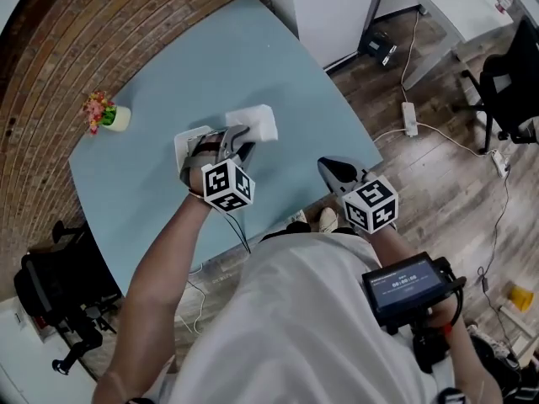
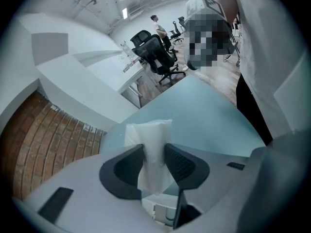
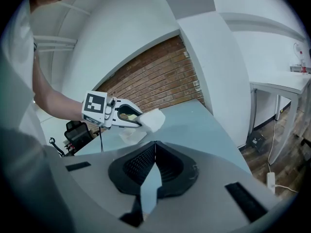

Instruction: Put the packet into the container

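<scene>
A white, pillow-like packet (image 1: 257,123) is pinched at one end between the pads of my left gripper (image 1: 238,141), and the rest sticks out past the tips. In the left gripper view the packet (image 2: 150,149) fills the gap of the left gripper (image 2: 154,161). A low white container (image 1: 187,139) sits on the blue table (image 1: 152,192), partly hidden under that gripper. The right gripper view shows the packet (image 3: 153,120) hanging just above and to the right of the container (image 3: 130,136). My right gripper (image 1: 331,171) hovers at the table's near right edge, shut and empty.
A small pot of pink flowers (image 1: 105,114) stands at the table's far left corner. A brick wall (image 1: 50,74) runs behind the table. Wooden floor with cables and a power strip (image 1: 409,118) lies to the right, beside a white desk and a black office chair (image 1: 505,91).
</scene>
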A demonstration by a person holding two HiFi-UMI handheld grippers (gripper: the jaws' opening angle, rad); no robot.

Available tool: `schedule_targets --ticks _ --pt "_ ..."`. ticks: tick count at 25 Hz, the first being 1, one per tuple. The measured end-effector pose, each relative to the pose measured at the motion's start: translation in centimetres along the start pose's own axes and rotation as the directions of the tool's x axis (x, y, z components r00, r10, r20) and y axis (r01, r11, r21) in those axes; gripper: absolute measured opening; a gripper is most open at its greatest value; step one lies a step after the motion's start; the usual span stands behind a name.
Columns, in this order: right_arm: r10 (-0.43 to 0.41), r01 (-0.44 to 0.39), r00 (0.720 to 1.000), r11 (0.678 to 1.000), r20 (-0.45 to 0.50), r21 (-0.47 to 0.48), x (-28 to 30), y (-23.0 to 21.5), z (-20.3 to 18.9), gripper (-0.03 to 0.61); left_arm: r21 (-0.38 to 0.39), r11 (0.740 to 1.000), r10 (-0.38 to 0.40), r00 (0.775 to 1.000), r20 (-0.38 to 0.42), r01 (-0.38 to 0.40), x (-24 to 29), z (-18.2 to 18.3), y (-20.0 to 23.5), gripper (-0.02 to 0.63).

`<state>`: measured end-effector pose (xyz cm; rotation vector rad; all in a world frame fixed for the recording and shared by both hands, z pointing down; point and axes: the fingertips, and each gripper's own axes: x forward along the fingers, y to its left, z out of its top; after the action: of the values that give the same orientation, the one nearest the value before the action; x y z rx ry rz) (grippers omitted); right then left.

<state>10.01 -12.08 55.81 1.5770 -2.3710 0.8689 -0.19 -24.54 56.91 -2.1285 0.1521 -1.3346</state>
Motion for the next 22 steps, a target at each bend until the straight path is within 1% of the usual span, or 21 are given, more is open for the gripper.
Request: schedule_targets --ticks 7,13,15,18,22 --pt "0.088 -0.089 0.996 0.995 -0.023 -0.043 2.4 2.2 0.3 0.009 -0.068 0.996 0.062 0.997 -0.052 -0.065 -2.7 -3.5 -0.1 0.158" --pt "0.148 -0.152 0.987 0.986 -0.065 -0.064 3.2 3.5 -0.3 0.009 -0.142 0.981 0.119 0.988 -0.103 -0.133 -4.9 -6.2 -0.1 0.158" --pt "0.167 -0.172 0.983 0.982 -0.074 -0.073 3.8 4.1 -0.1 0.009 -0.16 0.975 0.136 0.982 -0.13 -0.156 -5.9 -7.9 0.2 0.158" --pt "0.197 -0.204 0.977 0.975 -0.081 -0.086 5.1 5.3 0.1 0.009 -0.17 0.968 0.151 0.971 -0.187 -0.184 -7.5 -11.3 0.4 0.158" --pt "0.215 -0.224 0.972 0.97 -0.095 -0.095 6.4 6.5 0.1 0.011 -0.172 0.967 0.143 0.96 -0.24 -0.187 -8.4 -15.5 0.1 0.158"
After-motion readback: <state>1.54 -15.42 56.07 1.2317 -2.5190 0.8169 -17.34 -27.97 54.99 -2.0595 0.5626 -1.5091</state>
